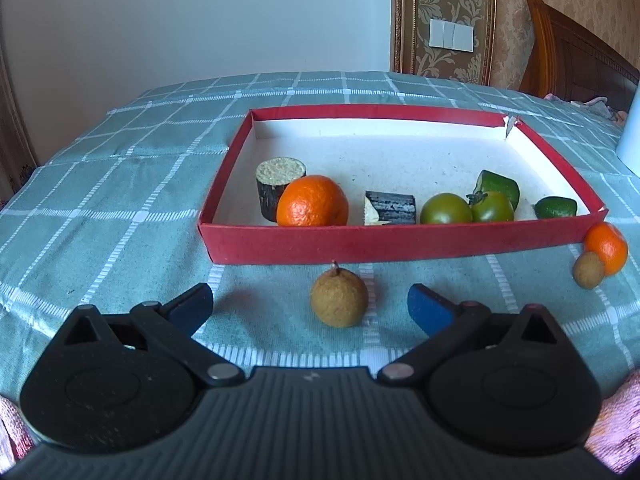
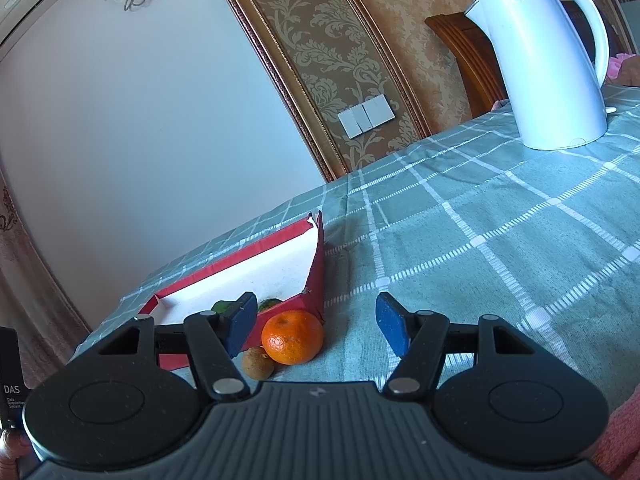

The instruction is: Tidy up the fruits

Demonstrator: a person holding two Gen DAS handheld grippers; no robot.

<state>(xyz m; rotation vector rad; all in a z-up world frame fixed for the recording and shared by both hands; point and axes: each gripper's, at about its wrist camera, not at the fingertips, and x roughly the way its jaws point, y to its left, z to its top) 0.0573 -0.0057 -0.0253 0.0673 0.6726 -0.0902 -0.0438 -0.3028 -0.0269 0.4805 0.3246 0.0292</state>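
A red box (image 1: 384,246) with a white floor sits on the checked cloth. It holds an orange (image 1: 312,201), two dark sugarcane pieces (image 1: 278,186) (image 1: 390,208), two green tomatoes (image 1: 468,209) and green lime pieces (image 1: 556,207). A brown longan (image 1: 339,299) lies in front of the box, between the tips of my open, empty left gripper (image 1: 310,308). Another orange (image 1: 606,248) (image 2: 292,336) and a small longan (image 1: 588,270) (image 2: 258,363) lie at the box's right corner (image 2: 316,280). My right gripper (image 2: 316,326) is open and empty, with that orange between its fingers.
A white electric kettle (image 2: 556,68) stands on the table far right. The teal checked tablecloth (image 1: 120,200) covers the table, whose left edge falls away. A wall with a switch plate (image 1: 451,34) and a wooden headboard (image 1: 576,60) lie behind.
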